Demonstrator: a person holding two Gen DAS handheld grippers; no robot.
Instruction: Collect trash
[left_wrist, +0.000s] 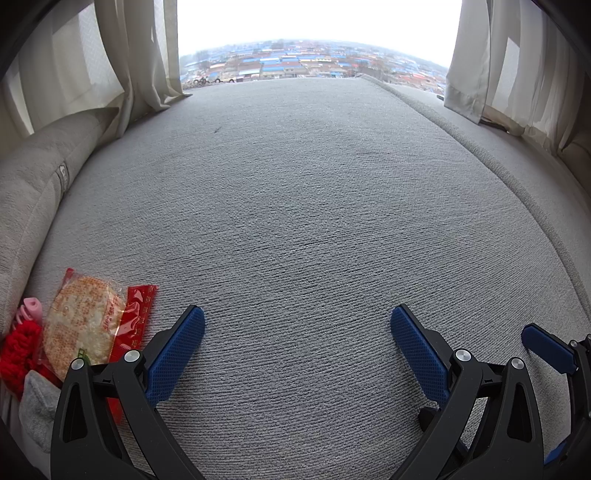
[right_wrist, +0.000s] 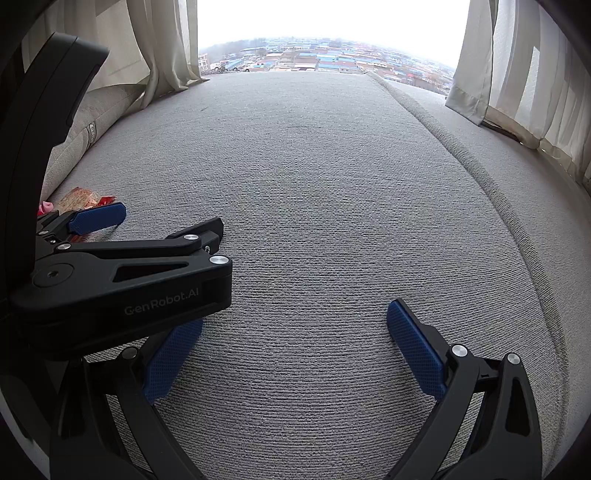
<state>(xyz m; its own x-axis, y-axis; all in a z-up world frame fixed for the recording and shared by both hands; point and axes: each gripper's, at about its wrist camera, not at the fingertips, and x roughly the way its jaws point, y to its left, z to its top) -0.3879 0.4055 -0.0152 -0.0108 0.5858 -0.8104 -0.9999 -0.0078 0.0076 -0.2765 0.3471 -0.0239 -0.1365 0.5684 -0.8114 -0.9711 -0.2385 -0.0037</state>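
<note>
Left tool (left_wrist: 297, 332) wide open, empty; right tool (right_wrist: 295, 328) likewise.
Snack wrapper (left_wrist: 88, 325) lies left of left tool, nearer it.

A grey woven cushion (left_wrist: 295, 206) fills the view, with a long beige bolster (left_wrist: 40, 173) along its left edge. Cream curtains (left_wrist: 140, 55) hang at its far left and far right corners, and between them a window (left_wrist: 317, 33) shows rooftops (left_wrist: 295, 64) under a white sky. A piped seam (right_wrist: 461, 147) runs along the cushion's right edge.
</note>
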